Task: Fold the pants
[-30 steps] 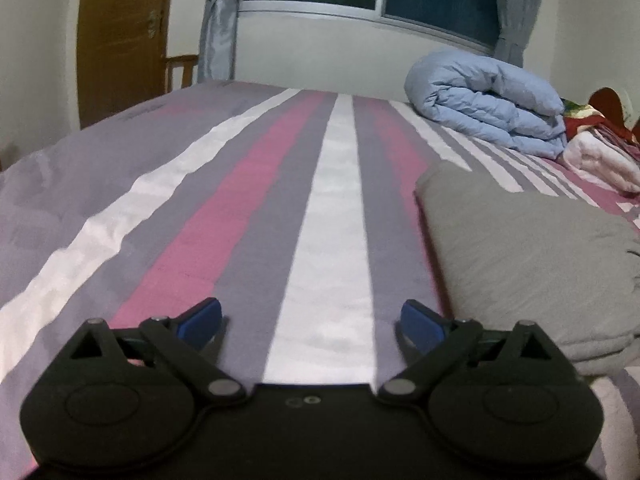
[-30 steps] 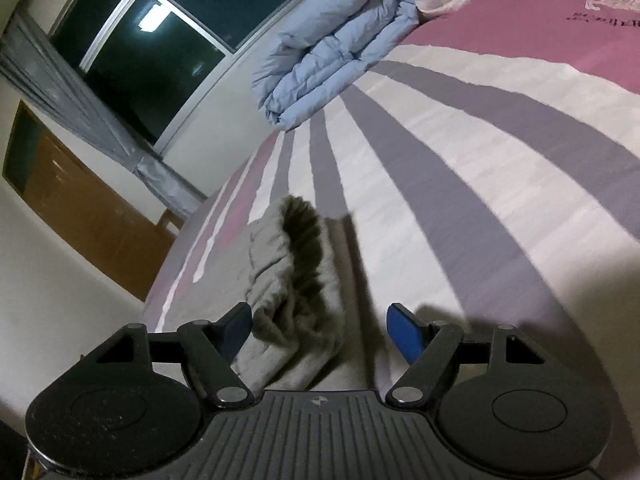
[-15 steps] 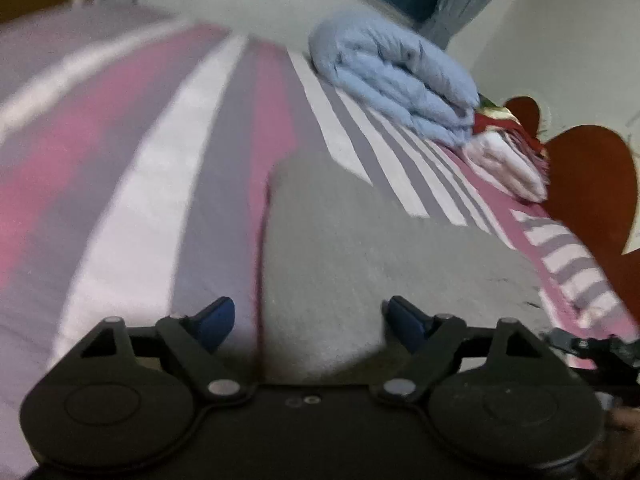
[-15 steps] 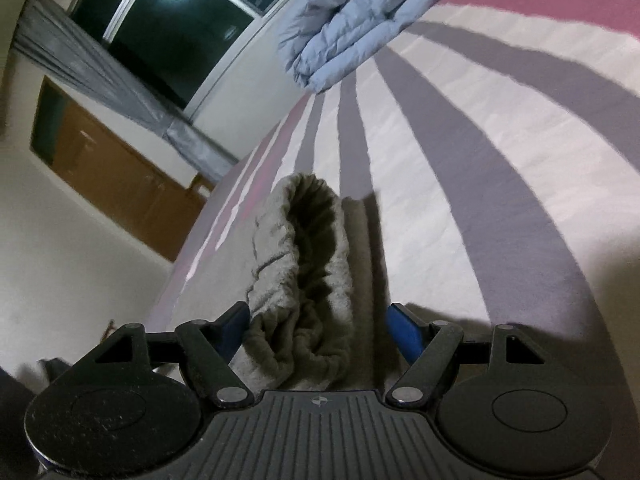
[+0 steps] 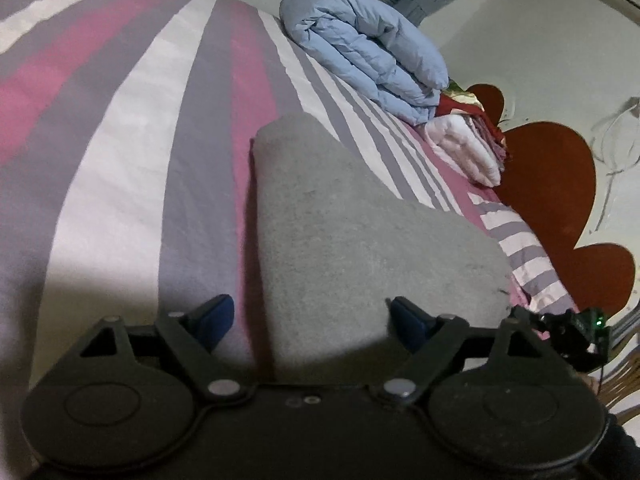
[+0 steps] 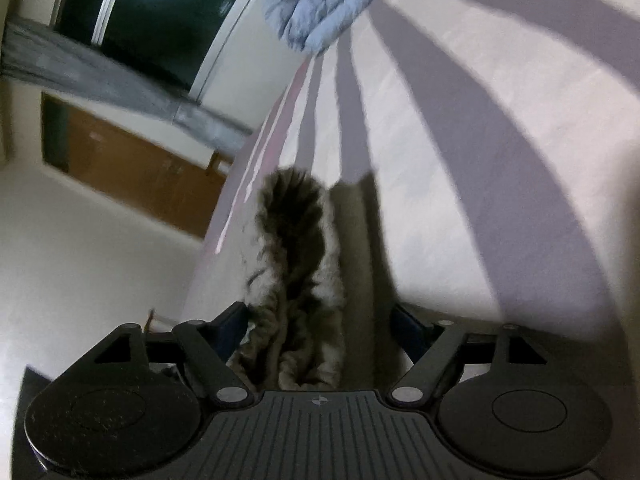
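The grey pants (image 5: 360, 248) lie folded into a thick bundle on the striped bedsheet (image 5: 120, 160), their long axis running from the near edge of the bed away toward the folded blue duvet (image 5: 368, 48), roughly along the stripes. In the left wrist view the left gripper (image 5: 308, 316) has its jaws spread and opening, the near end of the bundle between them, the pads not pressing it. In the right wrist view the right gripper (image 6: 320, 324) likewise has jaws spread and opening, straddling the rumpled layered edge of the pants (image 6: 296, 280). Beyond the bed are a dark window (image 6: 160, 12), grey curtain (image 6: 100, 76) and wooden door (image 6: 132, 168); a red headboard (image 5: 560, 184) stands beside stacked bedding (image 5: 468, 148).
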Motion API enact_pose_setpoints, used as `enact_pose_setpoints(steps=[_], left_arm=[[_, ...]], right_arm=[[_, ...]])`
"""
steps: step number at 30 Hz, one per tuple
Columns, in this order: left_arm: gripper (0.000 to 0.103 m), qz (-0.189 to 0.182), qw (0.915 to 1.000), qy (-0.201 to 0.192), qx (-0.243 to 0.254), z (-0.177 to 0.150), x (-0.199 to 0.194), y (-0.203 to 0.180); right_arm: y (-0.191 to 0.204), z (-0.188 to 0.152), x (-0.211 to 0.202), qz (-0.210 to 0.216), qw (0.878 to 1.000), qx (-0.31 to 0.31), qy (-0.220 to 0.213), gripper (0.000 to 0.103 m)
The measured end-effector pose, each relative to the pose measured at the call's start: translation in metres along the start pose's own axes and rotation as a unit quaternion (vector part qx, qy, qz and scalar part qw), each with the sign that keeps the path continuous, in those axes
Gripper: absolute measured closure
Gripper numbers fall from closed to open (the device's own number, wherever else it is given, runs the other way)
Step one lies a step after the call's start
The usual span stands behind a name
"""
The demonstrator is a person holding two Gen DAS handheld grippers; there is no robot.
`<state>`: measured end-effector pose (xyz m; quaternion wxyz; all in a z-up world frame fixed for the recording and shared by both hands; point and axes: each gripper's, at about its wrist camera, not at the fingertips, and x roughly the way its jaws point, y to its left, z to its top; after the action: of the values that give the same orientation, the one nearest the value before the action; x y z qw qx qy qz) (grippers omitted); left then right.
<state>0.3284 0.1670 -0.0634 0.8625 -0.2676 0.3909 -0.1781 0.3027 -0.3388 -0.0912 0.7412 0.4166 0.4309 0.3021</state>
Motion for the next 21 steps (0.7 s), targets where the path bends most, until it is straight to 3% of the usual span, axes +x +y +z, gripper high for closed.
enact_pose_setpoints(steps=[3,4,6,8,13,21], left_arm=[[0.026,-0.012,0.9998,-0.007,-0.015,0.005,0.007,0.005],[0.029,-0.016,0.9997,-0.010,-0.017,0.007,0.009,0.006],[0.069,-0.033,0.9990,-0.009,-0.030,0.012,0.016,0.011],[0.075,-0.034,0.9987,-0.012,-0.037,0.015,0.020,0.011],[0.083,-0.066,0.9964,-0.037,-0.038,0.023,0.009,0.006],[0.083,-0.045,0.9965,-0.070,0.007,0.103,0.025,0.013]], right_arm=[[0.009,0.005,0.024,0.001,0.999,-0.017,0.030,0.025],[0.015,0.006,0.031,-0.012,0.999,-0.032,0.034,0.033],[0.027,0.009,0.043,-0.045,0.996,-0.066,0.034,0.045],[0.033,0.011,0.048,-0.042,0.996,-0.072,0.033,0.052],[0.052,0.021,0.039,-0.026,0.992,-0.119,0.028,0.055],[0.070,0.085,0.084,0.003,0.989,-0.145,0.010,0.055]])
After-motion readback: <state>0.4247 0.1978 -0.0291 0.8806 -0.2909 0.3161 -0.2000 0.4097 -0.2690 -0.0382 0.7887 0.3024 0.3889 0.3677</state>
